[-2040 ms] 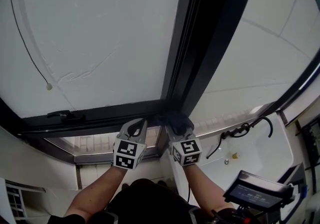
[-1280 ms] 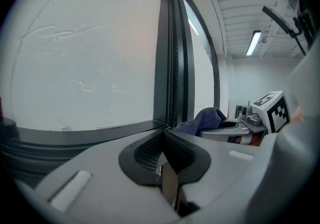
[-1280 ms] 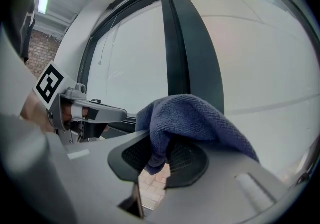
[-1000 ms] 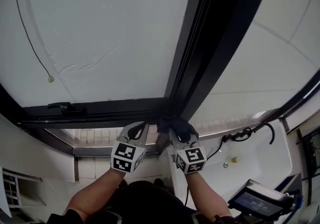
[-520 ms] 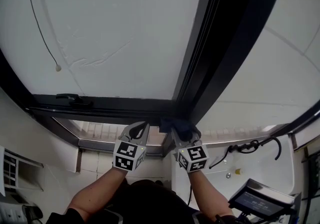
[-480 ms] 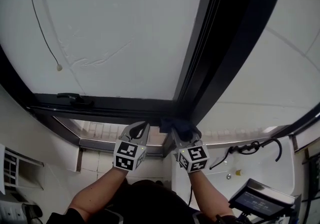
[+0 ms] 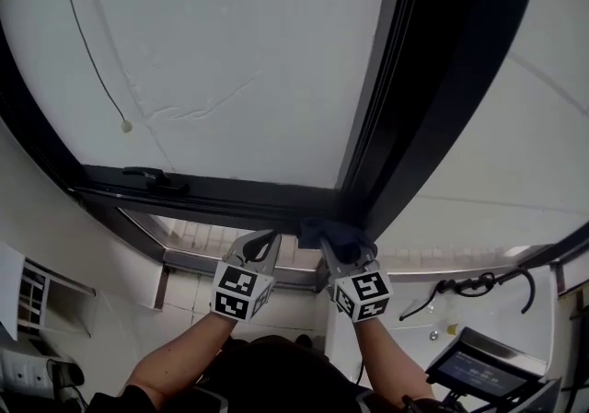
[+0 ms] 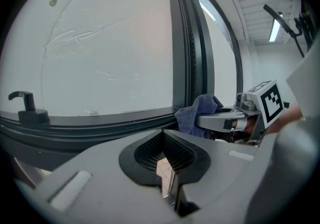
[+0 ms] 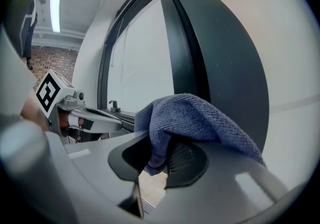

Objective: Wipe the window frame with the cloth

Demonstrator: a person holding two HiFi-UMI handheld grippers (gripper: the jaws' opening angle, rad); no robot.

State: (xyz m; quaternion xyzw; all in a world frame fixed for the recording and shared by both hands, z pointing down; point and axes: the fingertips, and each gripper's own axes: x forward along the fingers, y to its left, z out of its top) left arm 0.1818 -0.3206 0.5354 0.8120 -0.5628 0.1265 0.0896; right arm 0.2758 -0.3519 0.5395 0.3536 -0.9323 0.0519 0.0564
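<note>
A blue-grey cloth (image 7: pixel 331 235) is bunched against the dark window frame (image 7: pixel 230 192) where the bottom rail meets the upright post (image 7: pixel 405 80). My right gripper (image 7: pixel 339 250) is shut on the cloth (image 9: pixel 200 118), which drapes over its jaws (image 9: pixel 160 155) and hides the tips. My left gripper (image 7: pixel 260 244) is just left of it, below the bottom rail, shut with nothing between its jaws (image 8: pixel 163 135). The left gripper view shows the cloth (image 8: pixel 197 113) and the right gripper (image 8: pixel 220 120) to its right, with the bottom rail (image 8: pixel 100 123) ahead.
A black window handle (image 7: pixel 156 178) sits on the bottom rail to the left. A thin cord with a bead (image 7: pixel 126 126) hangs over the pale pane. A black cable (image 7: pixel 479 287) and a screen device (image 7: pixel 469 370) lie at the lower right.
The head view has swung, so the frame sits lower and more to the right. Both grippers and the cloth stay at the same frame corner, side by side.
</note>
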